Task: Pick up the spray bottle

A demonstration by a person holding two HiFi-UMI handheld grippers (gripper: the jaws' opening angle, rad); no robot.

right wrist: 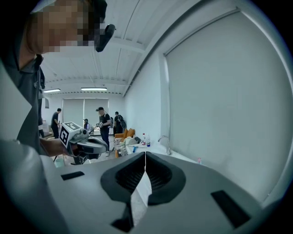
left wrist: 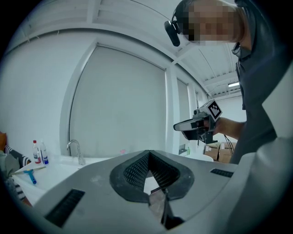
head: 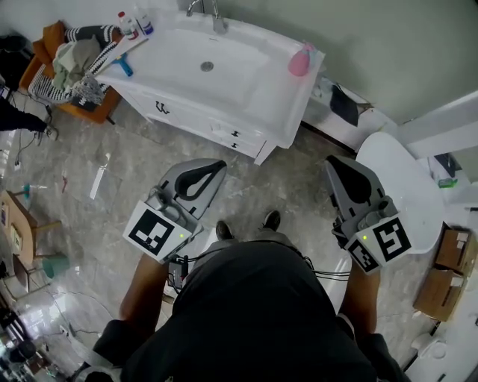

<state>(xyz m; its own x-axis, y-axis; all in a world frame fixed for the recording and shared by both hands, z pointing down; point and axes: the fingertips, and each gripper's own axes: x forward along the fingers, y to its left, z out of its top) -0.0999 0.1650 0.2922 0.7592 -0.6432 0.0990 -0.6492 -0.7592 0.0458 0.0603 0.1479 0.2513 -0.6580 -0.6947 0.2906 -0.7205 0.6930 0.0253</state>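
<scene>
The pink spray bottle [head: 301, 61] stands on the right end of the white sink counter [head: 261, 97]. It is a small pink speck in the left gripper view [left wrist: 122, 151] and in the right gripper view [right wrist: 199, 160]. My left gripper [head: 219, 166] [left wrist: 149, 152] hovers over the floor well short of the vanity, its jaws shut with nothing between them. My right gripper [head: 333, 161] [right wrist: 145, 153] is held level with it on the right, also shut and empty. Each gripper shows in the other's view: the right gripper [left wrist: 197, 125] and the left gripper [right wrist: 84, 144].
A faucet [head: 216, 16], two bottles [head: 133, 22] and a blue brush [head: 124, 67] are on the sink counter. An orange chair piled with clothes [head: 71, 63] stands left of it. A white round lid [head: 407, 186] and cardboard boxes [head: 448, 257] are at the right. People stand far off [right wrist: 103, 121].
</scene>
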